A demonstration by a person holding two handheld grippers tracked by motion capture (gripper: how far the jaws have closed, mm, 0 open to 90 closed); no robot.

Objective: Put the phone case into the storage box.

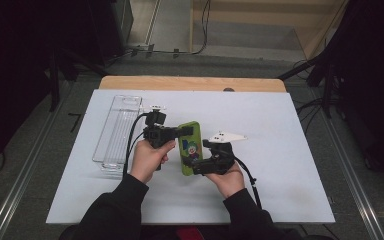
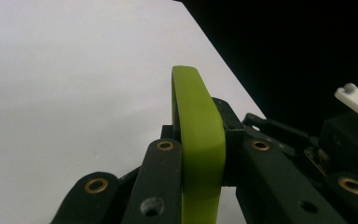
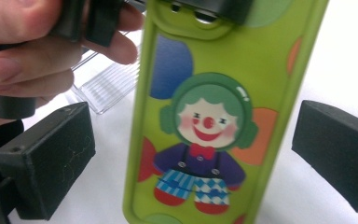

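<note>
Green clown phone case (image 1: 190,148) held above white worktop (image 1: 280,170), pinched at top edge by left gripper (image 1: 180,133), fingers (image 2: 161,182) clamped on it. Right gripper (image 1: 196,167) fingers (image 3: 46,163) spread wide either side, not touching. Clear tray (image 1: 116,131) at left.

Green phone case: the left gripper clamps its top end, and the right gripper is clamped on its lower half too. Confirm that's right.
Not quite. The left gripper does clamp the green phone case at its top end, but the right gripper is not clamped on it. The right gripper view shows its jaws standing wide open on either side of the case, with gaps between pads and case.
</note>
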